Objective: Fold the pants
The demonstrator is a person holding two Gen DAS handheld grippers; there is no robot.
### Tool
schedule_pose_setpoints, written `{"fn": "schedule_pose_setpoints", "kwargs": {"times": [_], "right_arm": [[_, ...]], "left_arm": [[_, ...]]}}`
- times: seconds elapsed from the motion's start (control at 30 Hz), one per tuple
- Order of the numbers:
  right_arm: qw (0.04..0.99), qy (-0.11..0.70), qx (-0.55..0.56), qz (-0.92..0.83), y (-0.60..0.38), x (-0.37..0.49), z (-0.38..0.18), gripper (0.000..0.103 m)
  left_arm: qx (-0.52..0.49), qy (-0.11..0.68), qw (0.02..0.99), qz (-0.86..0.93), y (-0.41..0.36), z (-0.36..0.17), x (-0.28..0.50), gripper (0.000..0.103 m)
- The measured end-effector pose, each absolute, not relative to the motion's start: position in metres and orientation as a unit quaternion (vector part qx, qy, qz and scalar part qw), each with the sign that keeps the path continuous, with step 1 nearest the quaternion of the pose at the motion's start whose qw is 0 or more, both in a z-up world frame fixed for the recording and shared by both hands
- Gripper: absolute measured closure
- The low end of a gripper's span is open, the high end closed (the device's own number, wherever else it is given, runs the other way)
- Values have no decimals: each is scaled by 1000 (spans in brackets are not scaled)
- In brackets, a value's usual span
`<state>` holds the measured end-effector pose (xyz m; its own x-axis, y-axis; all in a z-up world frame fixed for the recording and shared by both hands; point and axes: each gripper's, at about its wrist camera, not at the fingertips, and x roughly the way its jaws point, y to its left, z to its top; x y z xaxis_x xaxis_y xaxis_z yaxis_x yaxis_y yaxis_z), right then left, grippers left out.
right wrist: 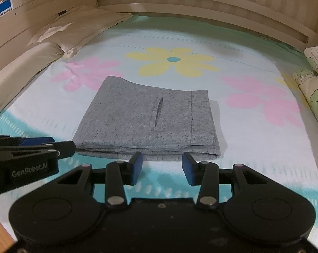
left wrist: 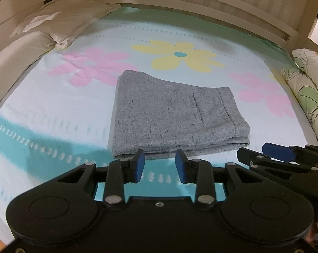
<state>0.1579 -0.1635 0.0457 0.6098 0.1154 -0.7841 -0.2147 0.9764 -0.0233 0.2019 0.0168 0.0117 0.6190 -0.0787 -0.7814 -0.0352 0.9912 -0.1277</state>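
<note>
The left gripper (left wrist: 160, 161) has its blue-padded fingers (left wrist: 139, 164) spread partway, with only bedsheet showing in the gap; they grip nothing. The folded grey pants (left wrist: 175, 116) lie flat on the bed (left wrist: 53, 109) just beyond the fingertips, the near folded edge close ahead of them but not between the pads. The right gripper (right wrist: 162, 164) stands the same: fingers (right wrist: 188, 167) partway apart, empty, with the pants (right wrist: 150, 122) just ahead of the tips. The two grippers sit side by side, close together, both short of the cloth.
</note>
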Motion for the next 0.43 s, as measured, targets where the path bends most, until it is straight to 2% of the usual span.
{"fn": "schedule_pose_setpoints", "kwargs": {"times": [0.43], "right_arm": [[894,433,-62,95,-162,157,45,58]], "left_arm": [[-72,433,899,1,24,8,202,60]]}}
